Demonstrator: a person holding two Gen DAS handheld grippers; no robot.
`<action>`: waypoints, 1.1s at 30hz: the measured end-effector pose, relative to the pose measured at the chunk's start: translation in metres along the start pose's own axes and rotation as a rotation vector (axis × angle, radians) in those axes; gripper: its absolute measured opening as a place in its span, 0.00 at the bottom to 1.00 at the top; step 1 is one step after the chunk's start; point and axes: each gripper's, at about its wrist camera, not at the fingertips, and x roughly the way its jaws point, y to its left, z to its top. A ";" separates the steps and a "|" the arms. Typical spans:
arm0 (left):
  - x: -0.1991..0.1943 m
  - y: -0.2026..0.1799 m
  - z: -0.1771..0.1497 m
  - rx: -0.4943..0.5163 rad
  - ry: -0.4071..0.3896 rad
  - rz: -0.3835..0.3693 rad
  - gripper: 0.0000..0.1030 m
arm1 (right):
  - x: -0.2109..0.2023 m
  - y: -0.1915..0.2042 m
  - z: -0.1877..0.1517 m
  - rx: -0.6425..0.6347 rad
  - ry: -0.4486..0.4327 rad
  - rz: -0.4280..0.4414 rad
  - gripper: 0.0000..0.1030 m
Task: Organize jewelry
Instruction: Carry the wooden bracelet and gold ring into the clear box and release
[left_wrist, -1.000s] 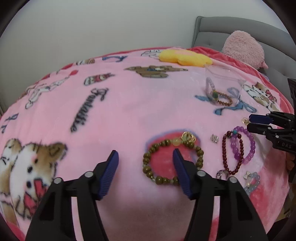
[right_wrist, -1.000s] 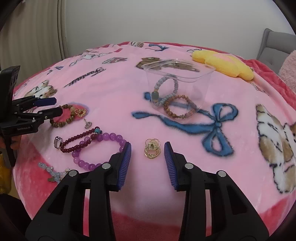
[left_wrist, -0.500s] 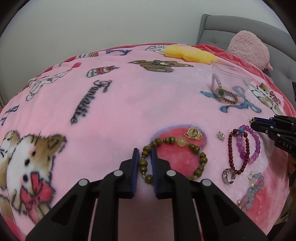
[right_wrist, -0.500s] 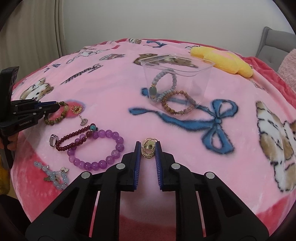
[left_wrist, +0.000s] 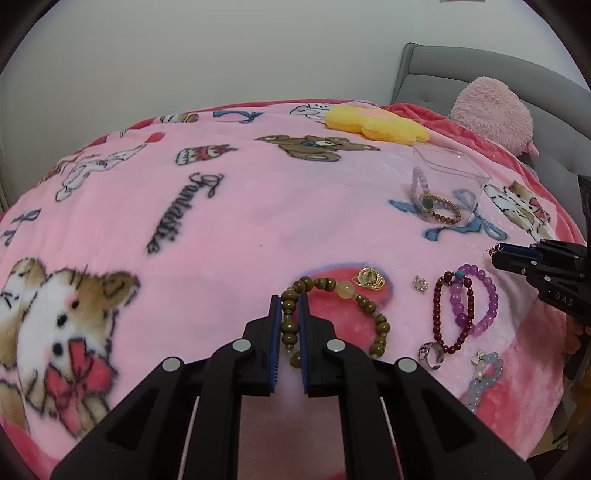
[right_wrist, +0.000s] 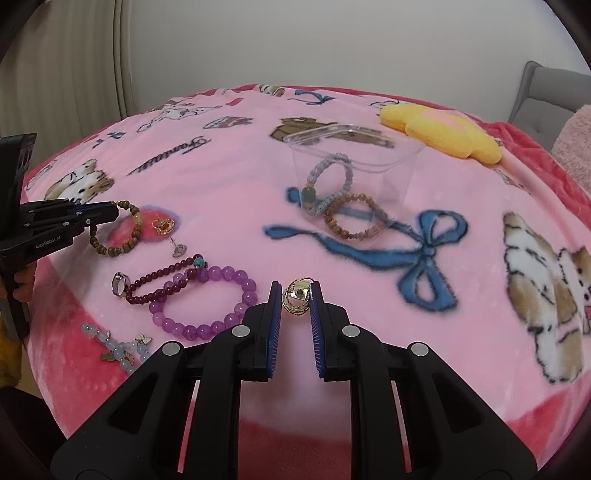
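My left gripper (left_wrist: 288, 301) is shut on the olive-brown bead bracelet (left_wrist: 364, 304), pinching its left side while the loop rests on the pink blanket. My right gripper (right_wrist: 295, 291) is shut on a gold ring earring (right_wrist: 296, 301). A clear plastic box (right_wrist: 354, 162) stands farther back with a grey bead bracelet (right_wrist: 332, 173) and a brown bead bracelet (right_wrist: 354, 221) inside. On the blanket lie a purple bracelet (right_wrist: 207, 302), a dark red bracelet (right_wrist: 162, 282), a silver ring (right_wrist: 119, 283), a pale blue bracelet (right_wrist: 114, 349), a second gold earring (right_wrist: 164, 225) and a small stud (right_wrist: 179, 249).
The pink printed blanket (left_wrist: 221, 221) covers a bed. A yellow flower cushion (right_wrist: 439, 133) lies behind the box. A pink plush (left_wrist: 491, 110) and grey headboard (left_wrist: 461, 70) are at the far right. The blanket's front edge drops away just below both grippers.
Both grippers closed from open: the left on the olive bracelet's side, the right on the gold earring. Both views have shifted slightly, with the held pieces staying between the fingers.
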 end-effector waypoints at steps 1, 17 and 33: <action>-0.001 -0.001 0.001 0.001 -0.004 -0.003 0.09 | -0.002 -0.001 0.001 0.001 -0.003 0.003 0.14; -0.039 -0.028 0.049 0.056 -0.121 -0.077 0.09 | -0.032 -0.005 0.037 -0.015 -0.073 -0.012 0.14; -0.007 -0.110 0.143 0.093 -0.154 -0.282 0.09 | -0.035 -0.036 0.085 0.023 -0.106 -0.070 0.14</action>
